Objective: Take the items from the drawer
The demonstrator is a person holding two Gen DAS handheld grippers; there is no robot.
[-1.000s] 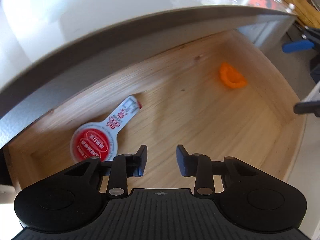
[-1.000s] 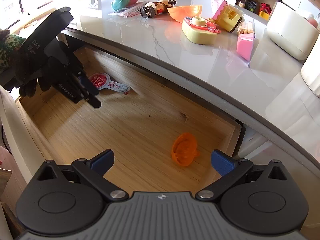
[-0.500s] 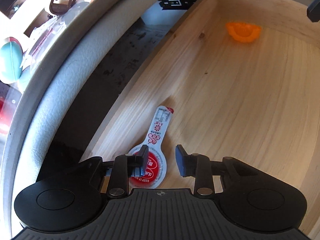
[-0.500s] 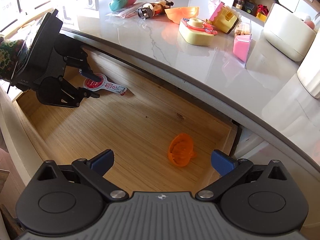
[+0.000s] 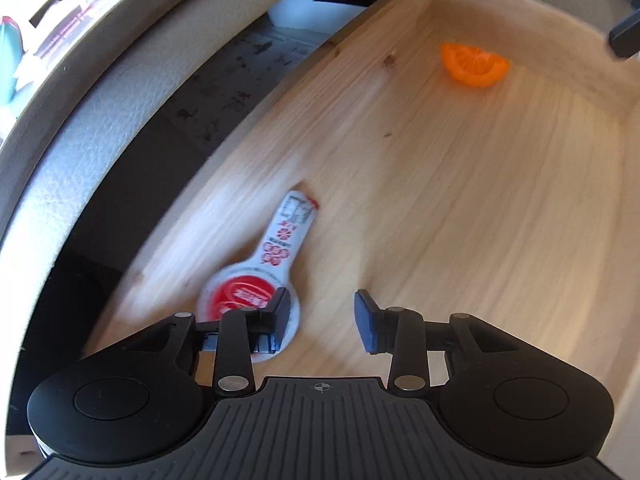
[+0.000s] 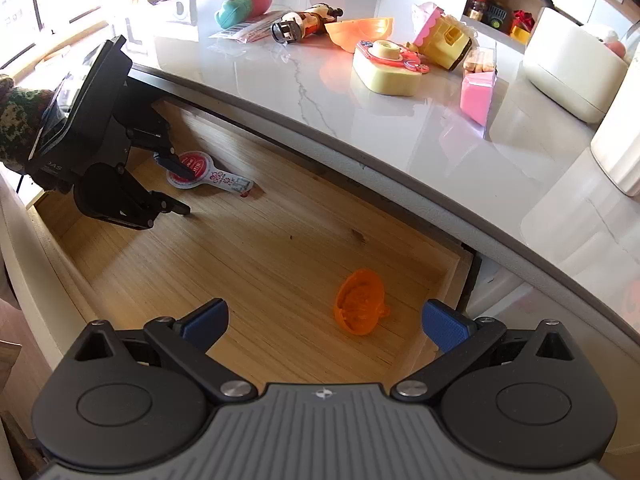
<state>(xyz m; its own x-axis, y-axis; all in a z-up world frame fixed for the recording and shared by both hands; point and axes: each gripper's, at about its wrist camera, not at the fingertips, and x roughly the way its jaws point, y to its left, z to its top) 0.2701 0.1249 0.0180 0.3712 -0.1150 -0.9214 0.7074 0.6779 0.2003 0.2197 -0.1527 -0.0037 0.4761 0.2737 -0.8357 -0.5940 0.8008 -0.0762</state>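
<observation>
The open wooden drawer [image 6: 120, 264] sits pulled out beneath a grey-edged white marble countertop [image 6: 360, 120]. On its floor, near the back-left corner, lies a flat white spoon-shaped sachet with a round red label [image 5: 260, 280]; its print is smeared by motion blur in the left wrist view and too small to read in the right one. The left gripper [image 5: 322, 314] is down inside the drawer with its fingers apart, holding nothing; one fingertip [image 5: 280, 308] overlaps the sachet's round end and hides part of it, and whether it touches cannot be told. In the right wrist view the same gripper [image 6: 180, 190] shows from the side, with a camouflage-patterned sleeve [image 6: 16, 120] cut off at the frame's left edge.

The small orange ribbed plastic piece [image 6: 360, 307] rests near the drawer's right end, well apart from the sachet. The right gripper [image 6: 324, 320] hovers above it, spread wide and empty. Assorted toys [image 6: 384, 68] crowd the countertop; a black finger [image 5: 626, 36] is cut off at the left view's corner.
</observation>
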